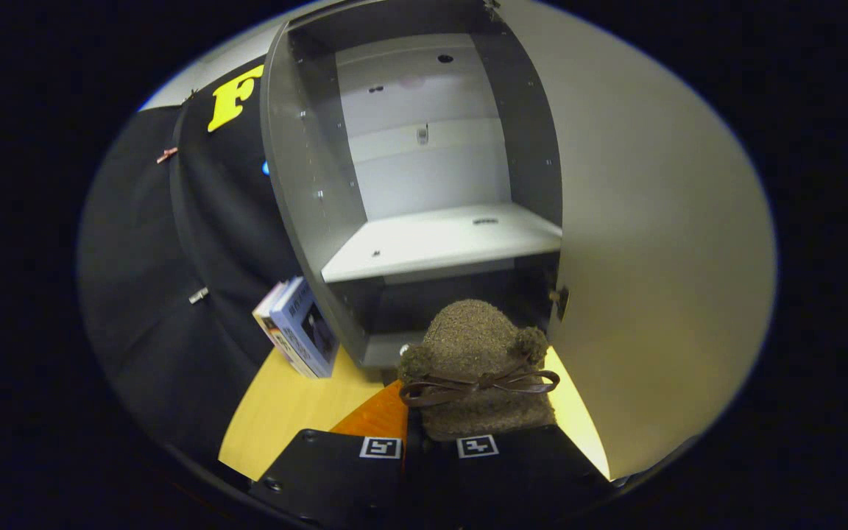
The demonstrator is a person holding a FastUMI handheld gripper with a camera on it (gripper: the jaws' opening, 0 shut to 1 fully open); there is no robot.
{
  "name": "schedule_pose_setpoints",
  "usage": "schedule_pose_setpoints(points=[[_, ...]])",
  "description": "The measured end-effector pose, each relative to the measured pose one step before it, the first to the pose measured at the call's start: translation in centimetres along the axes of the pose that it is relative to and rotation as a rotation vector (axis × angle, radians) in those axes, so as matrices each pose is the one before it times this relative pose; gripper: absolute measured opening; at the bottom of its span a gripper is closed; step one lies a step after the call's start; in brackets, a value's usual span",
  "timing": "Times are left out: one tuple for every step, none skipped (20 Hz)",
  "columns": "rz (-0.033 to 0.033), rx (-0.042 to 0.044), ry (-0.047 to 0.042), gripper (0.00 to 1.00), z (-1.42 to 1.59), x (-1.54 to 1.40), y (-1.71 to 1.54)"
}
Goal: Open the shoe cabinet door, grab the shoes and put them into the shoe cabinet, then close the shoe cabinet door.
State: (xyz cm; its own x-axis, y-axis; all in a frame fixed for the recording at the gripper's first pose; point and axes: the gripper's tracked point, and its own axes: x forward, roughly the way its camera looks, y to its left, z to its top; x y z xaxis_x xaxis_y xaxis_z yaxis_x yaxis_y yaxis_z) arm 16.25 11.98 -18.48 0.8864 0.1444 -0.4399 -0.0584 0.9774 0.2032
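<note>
Between the fingers of the gripper (430, 447), a fuzzy brown shoe (477, 368) with a dark bow is pinched at its heel end, toe pointing toward the cabinet (306, 191). Its door (659, 250) stands swung wide to the right, and the white shelf (439, 243) and the dark lower bay beneath it are both bare. The shoe hangs just ahead of that lower bay, above the worktop (284, 405), with some books (299, 335) leaning by the cabinet's left wall. Best to keep the shoe level, steer it straight in clear of the door's edge, and release only once the sole rests flat.
</note>
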Motion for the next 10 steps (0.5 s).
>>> schedule_pose_setpoints(points=[[0.00903, -0.01035, -0.01167, 0.13, 2.003, 0.093, 0.213], [0.01430, -0.00783, -0.00725, 0.13, 2.030, 0.576, 0.439], [0.01635, -0.00861, -0.00975, 0.13, 1.895, 0.771, 0.368], [0.00819, -0.00848, 0.00295, 0.13, 1.538, 0.987, 0.110], [0.00171, -0.01611, 0.00728, 0.13, 1.329, 1.170, -0.130], [-0.00726, -0.00908, 0.00006, 0.13, 1.328, 1.403, -0.256], [-0.01173, -0.00530, 0.00483, 0.13, 1.176, 1.416, -0.310], [-0.01090, 0.00695, 0.00696, 0.13, 1.056, 1.597, -0.331], [-0.00235, 0.01480, 0.00946, 0.13, 0.853, 1.288, -0.270], [-0.00195, 0.01987, 0.00169, 0.13, 0.907, 1.352, -0.228]])
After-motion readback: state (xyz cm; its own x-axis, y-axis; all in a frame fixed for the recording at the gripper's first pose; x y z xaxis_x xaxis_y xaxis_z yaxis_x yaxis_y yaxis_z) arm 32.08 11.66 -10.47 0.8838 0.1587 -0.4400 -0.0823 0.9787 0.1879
